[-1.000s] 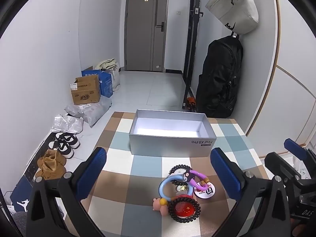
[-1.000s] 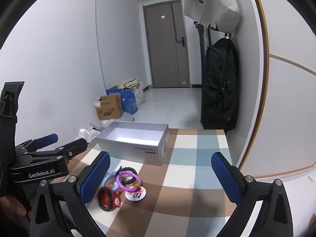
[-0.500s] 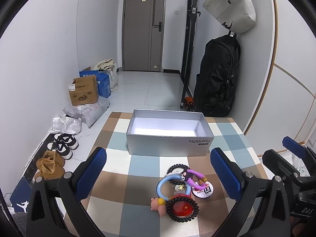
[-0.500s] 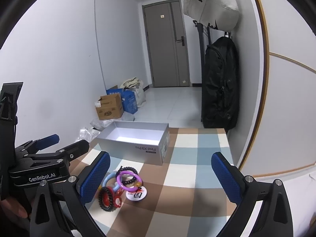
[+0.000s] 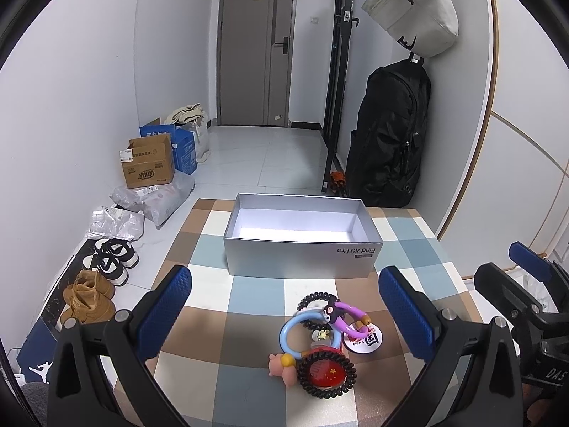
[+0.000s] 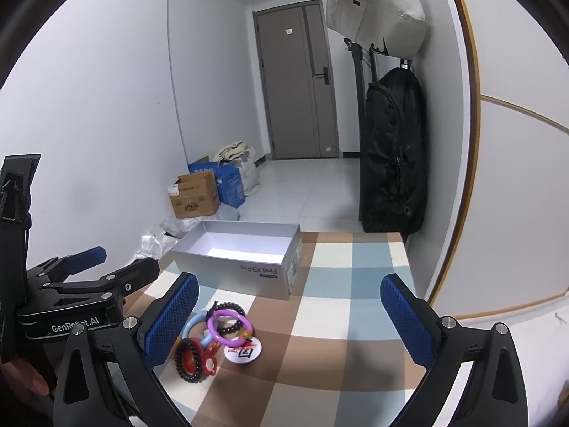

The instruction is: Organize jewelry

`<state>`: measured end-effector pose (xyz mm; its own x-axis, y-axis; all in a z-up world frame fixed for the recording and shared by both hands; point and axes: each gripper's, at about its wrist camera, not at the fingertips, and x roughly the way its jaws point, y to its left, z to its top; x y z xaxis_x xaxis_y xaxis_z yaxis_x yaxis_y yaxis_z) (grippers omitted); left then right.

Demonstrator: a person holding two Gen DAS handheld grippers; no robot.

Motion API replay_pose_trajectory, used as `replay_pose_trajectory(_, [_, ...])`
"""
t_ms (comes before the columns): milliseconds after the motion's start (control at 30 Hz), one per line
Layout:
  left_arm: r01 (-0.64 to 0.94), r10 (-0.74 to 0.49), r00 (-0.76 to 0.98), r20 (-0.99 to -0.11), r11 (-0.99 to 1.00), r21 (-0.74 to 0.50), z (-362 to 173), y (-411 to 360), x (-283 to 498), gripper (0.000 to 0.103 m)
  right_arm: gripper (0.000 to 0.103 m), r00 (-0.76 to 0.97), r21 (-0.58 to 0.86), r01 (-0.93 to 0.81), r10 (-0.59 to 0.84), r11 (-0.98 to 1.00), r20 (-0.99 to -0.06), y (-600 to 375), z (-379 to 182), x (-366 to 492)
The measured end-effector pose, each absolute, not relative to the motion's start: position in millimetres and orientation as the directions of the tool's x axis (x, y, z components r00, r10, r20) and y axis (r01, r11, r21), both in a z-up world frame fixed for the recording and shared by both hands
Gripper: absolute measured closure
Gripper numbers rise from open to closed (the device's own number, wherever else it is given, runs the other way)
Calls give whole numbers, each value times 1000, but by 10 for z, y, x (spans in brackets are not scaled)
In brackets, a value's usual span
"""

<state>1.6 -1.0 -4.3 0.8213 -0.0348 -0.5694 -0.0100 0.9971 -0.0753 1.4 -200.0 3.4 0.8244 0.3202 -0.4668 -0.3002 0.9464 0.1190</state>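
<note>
Jewelry [image 5: 322, 341] is heaped in a small tangle on the checked tablecloth [image 5: 249, 299], toward the near edge of the table and short of the grey box [image 5: 302, 245]. In the heap can be made out a blue ring [image 5: 290, 331], a purple ring [image 6: 229, 323], two black coil bands, one around a red disc [image 5: 325, 373], a pink figure [image 5: 281, 364] and a round white badge [image 5: 362, 339]. The pieces are touching or overlapping one another.

The box is set open-topped near the far edge, its white inside empty, its lettered side facing the heap.

The left gripper [image 5: 284, 306] is held over the near edge with its blue pads [image 5: 165, 302] wide apart, nothing between them. The right gripper [image 6: 288, 320] is likewise spread and empty, just right of the heap. Beyond the table, cartons [image 5: 147, 163] and shoes [image 5: 110, 259] are seen on the floor, and a black backpack [image 5: 387, 142] is hung at the wall.
</note>
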Motion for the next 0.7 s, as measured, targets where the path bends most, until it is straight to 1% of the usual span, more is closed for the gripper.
replay_pose_trajectory(700, [2,-48,819,-572,997,-80,-42,-20,4,1,0,823,125,-295,318,947,-471,-2007,38,23])
